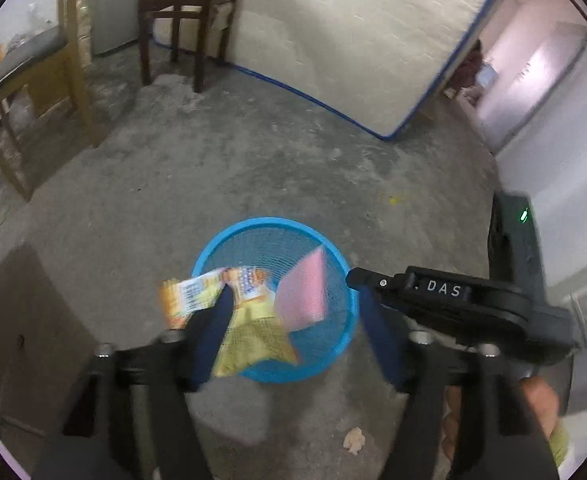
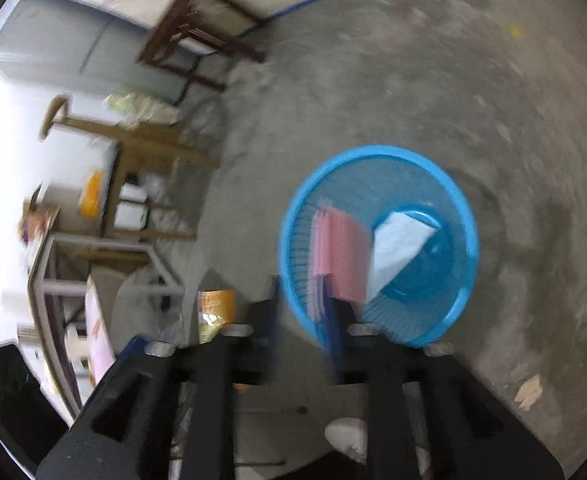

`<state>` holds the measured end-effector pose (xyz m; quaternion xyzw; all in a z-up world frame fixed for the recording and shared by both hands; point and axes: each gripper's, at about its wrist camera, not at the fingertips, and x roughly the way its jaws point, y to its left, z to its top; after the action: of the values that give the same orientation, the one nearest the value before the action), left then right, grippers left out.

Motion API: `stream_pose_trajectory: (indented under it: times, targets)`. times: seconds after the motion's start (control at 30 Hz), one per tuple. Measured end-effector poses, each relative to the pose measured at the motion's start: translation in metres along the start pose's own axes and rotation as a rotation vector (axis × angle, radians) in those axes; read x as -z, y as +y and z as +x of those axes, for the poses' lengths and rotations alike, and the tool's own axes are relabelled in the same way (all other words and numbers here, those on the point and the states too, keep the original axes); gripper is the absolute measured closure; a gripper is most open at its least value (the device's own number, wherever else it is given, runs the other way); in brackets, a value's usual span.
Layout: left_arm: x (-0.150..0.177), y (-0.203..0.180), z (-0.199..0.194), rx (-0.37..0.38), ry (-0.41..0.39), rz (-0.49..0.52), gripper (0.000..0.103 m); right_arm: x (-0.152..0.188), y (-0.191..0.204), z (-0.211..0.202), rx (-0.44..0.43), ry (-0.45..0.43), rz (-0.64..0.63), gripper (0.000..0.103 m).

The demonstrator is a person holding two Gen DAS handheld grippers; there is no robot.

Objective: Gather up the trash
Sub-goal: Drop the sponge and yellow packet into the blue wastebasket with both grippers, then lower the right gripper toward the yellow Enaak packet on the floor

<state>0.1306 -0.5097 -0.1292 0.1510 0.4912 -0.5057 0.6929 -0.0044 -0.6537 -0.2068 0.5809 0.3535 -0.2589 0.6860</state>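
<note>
Two items lie in the blue mesh bin [image 2: 377, 160] on the floor — a pink sheet [image 2: 341, 248] and a white paper [image 2: 397, 248]. Yellow snack wrapper [image 1: 249, 320] at the bin's rim, beside the released left hand-held gripper [image 1: 293, 320]. Right hand-held gripper [image 2: 305, 316] released, empty. Remaining — crumpled scraps [image 1: 353, 440] on the floor nearby.

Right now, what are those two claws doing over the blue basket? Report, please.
Both grippers, left and right, open. Yellow snack wrapper and pink packet dropping into blue mesh basket. Nothing blocking.
</note>
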Motion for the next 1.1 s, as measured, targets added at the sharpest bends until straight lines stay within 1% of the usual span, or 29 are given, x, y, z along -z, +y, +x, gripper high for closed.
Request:
stream_pose_trajectory:
  times: [0.07, 0.1, 0.13, 0.2, 0.23, 0.27, 0.3, 0.37, 0.43, 0.47, 0.53, 0.57, 0.67, 0.73, 0.77, 0.8, 0.87, 0.93, 1.0, 1.07, 1.1]
  targets:
    - [0.002, 0.004, 0.004, -0.008, 0.011, -0.027, 0.037, -0.001, -0.02, 0.004, 0.026, -0.001, 0.052, 0.056]
    - [0.004, 0.006, 0.002, 0.0, 0.014, -0.043, 0.037, 0.0, -0.028, 0.005, 0.032, 0.001, 0.069, 0.056]
    - [0.007, 0.006, -0.003, 0.014, 0.004, -0.052, 0.037, 0.0, -0.033, 0.002, 0.03, 0.002, 0.079, 0.055]
    - [0.009, 0.008, -0.018, 0.013, -0.026, -0.048, 0.036, 0.006, -0.041, -0.005, 0.03, -0.006, 0.082, 0.052]
    - [0.011, 0.007, -0.028, 0.016, -0.044, -0.042, 0.036, 0.008, -0.04, -0.009, 0.032, -0.009, 0.074, 0.051]
    - [0.01, 0.006, -0.037, 0.025, -0.064, -0.036, 0.035, 0.012, -0.038, -0.016, 0.029, -0.017, 0.055, 0.048]
    - [0.014, 0.005, -0.056, 0.023, -0.092, -0.029, 0.035, 0.015, -0.033, -0.022, 0.024, -0.024, 0.042, 0.045]
    - [0.021, 0.002, -0.086, 0.016, -0.122, -0.019, 0.033, 0.021, -0.027, -0.033, 0.003, -0.032, 0.014, 0.04]
    - [0.031, 0.001, -0.123, 0.009, -0.15, -0.016, 0.031, 0.029, -0.014, -0.049, -0.041, -0.032, -0.028, 0.038]
    - [0.036, 0.002, -0.14, 0.003, -0.166, -0.019, 0.027, 0.031, -0.006, -0.052, -0.054, -0.028, -0.046, 0.038]
    - [0.055, 0.007, -0.186, -0.034, -0.218, -0.022, 0.025, 0.043, 0.015, -0.063, -0.087, -0.012, -0.101, 0.037]
    - [0.064, 0.01, -0.206, -0.051, -0.246, -0.022, 0.024, 0.054, 0.033, -0.071, -0.114, 0.003, -0.15, 0.035]
    - [0.094, 0.022, -0.254, -0.103, -0.314, -0.016, 0.022, 0.082, 0.072, -0.083, -0.176, 0.052, -0.257, 0.033]
    - [0.123, 0.038, -0.291, -0.171, -0.363, -0.003, 0.021, 0.104, 0.096, -0.087, -0.226, 0.097, -0.316, 0.032]
    - [0.134, 0.044, -0.301, -0.199, -0.375, -0.003, 0.021, 0.118, 0.111, -0.088, -0.258, 0.137, -0.344, 0.032]
    - [0.151, 0.057, -0.32, -0.256, -0.398, -0.012, 0.021, 0.134, 0.126, -0.087, -0.289, 0.177, -0.374, 0.032]
    - [0.172, 0.075, -0.342, -0.329, -0.414, -0.037, 0.021, 0.156, 0.147, -0.086, -0.325, 0.224, -0.418, 0.032]
    - [0.196, 0.1, -0.364, -0.393, -0.423, -0.089, 0.021, 0.174, 0.165, -0.085, -0.347, 0.259, -0.447, 0.032]
    - [0.212, 0.124, -0.381, -0.429, -0.423, -0.153, 0.021, 0.189, 0.183, -0.086, -0.366, 0.275, -0.482, 0.032]
    - [0.226, 0.139, -0.393, -0.425, -0.432, -0.205, 0.021, 0.194, 0.191, -0.09, -0.361, 0.259, -0.508, 0.032]
    - [0.233, 0.144, -0.4, -0.414, -0.455, -0.227, 0.021, 0.196, 0.194, -0.094, -0.348, 0.241, -0.529, 0.032]
